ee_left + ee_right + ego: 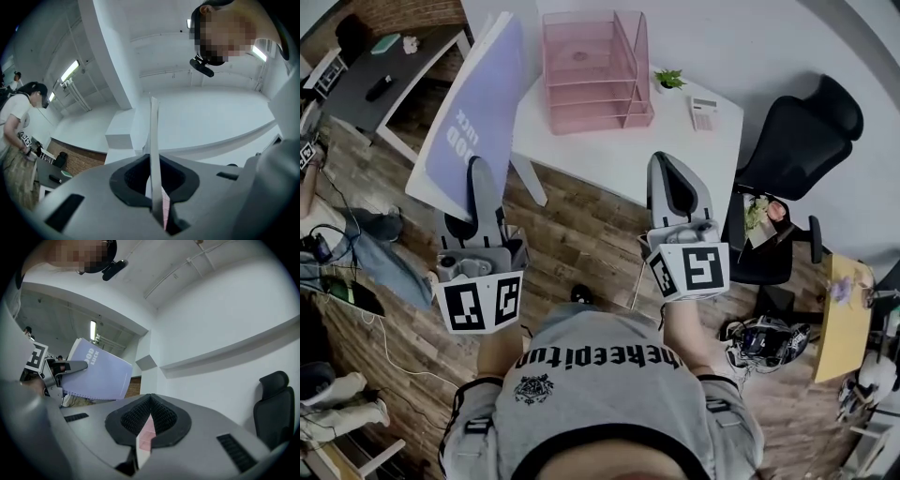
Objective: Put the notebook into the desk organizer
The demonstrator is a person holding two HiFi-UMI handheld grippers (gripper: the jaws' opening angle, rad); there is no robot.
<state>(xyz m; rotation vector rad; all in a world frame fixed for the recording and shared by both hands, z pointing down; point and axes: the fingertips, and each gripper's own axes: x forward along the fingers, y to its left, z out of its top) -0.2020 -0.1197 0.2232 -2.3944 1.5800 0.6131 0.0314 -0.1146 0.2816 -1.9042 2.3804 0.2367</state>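
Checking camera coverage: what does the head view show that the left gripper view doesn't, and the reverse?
Only the head view: the pink desk organizer on the white desk, the plant, the black chair and the right gripper. Only the left gripper view: ceiling lights and a white pillar. Both: the notebook, clamped in the left gripper, edge-on in its own view.

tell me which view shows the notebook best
Head view: the notebook shows its purple cover, held by the left gripper. The right gripper view shows it smaller, at left; the left gripper view shows only its edge between the jaws.
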